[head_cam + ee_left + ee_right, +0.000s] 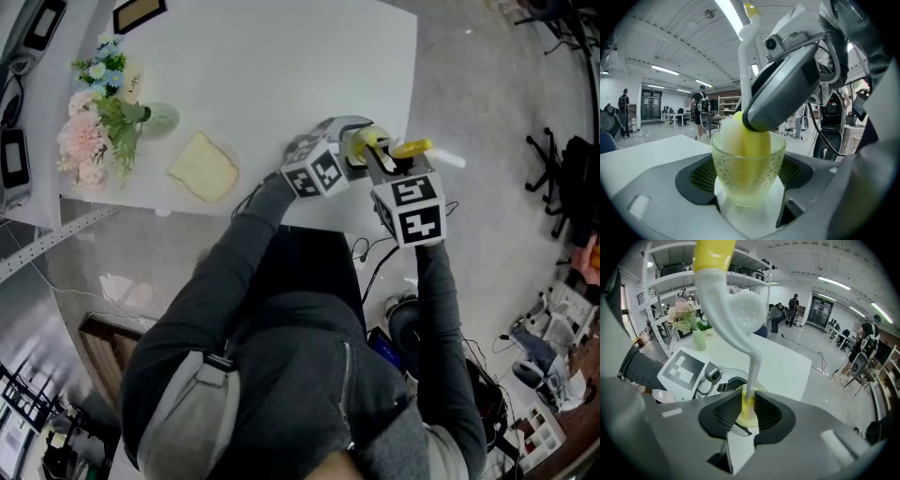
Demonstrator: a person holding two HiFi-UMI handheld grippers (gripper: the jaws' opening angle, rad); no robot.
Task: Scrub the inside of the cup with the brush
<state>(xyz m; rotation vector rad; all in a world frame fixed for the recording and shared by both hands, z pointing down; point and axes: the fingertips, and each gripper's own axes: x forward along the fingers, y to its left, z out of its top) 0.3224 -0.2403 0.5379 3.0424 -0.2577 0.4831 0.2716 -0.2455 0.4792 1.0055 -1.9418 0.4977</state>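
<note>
A clear, dimpled glass cup [747, 166] stands upright between the pads of my left gripper [749, 180], which is shut on it. The brush's yellow foam head [749, 140] sits inside the cup, and its white handle [744, 61] rises out of the top. My right gripper [749, 409] is shut on the brush's stem [751, 366] just above the head and points steeply down into the cup. In the head view both grippers meet at the cup [359, 142] near the white table's right front corner, left gripper [349, 150] beside right gripper [380, 161], with the brush handle [412, 148] sticking out to the right.
A vase of flowers [98, 122] stands at the table's left, with a pale yellow sponge on a plate [203, 167] beside it. The table's edge [412, 84] runs close to the right of the cup. Cables and an office chair [562, 178] are on the floor beyond it.
</note>
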